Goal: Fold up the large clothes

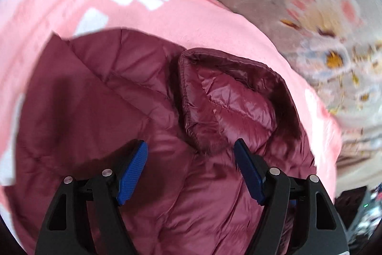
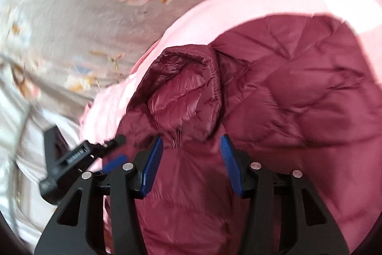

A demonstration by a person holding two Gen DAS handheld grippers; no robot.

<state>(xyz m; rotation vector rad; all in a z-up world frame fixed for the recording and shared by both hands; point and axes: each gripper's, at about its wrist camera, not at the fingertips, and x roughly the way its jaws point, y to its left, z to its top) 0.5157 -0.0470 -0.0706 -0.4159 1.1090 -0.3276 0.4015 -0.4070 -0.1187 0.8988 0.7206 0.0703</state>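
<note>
With both tongs, left (image 1: 191, 154) and right (image 2: 191, 149), gaping empty, maroon quilted puffer jacket (image 1: 148, 111) is lying released, folded, on pink blanket (image 1: 71, 4).

black fingers (image 1: 286, 202) | ribbed blue pads (image 2: 152, 164) | silver screws (image 1: 107, 172)

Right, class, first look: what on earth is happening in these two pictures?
A person with a two-finger gripper in each hand is folding a maroon puffer jacket that lies on a pink blanket over a flowered bedspread. Both the left gripper and the right gripper stand open just above the jacket, holding nothing. A rounded flap of the jacket, perhaps its hood or collar, lies folded onto the body. The pictures are blurred.
</note>
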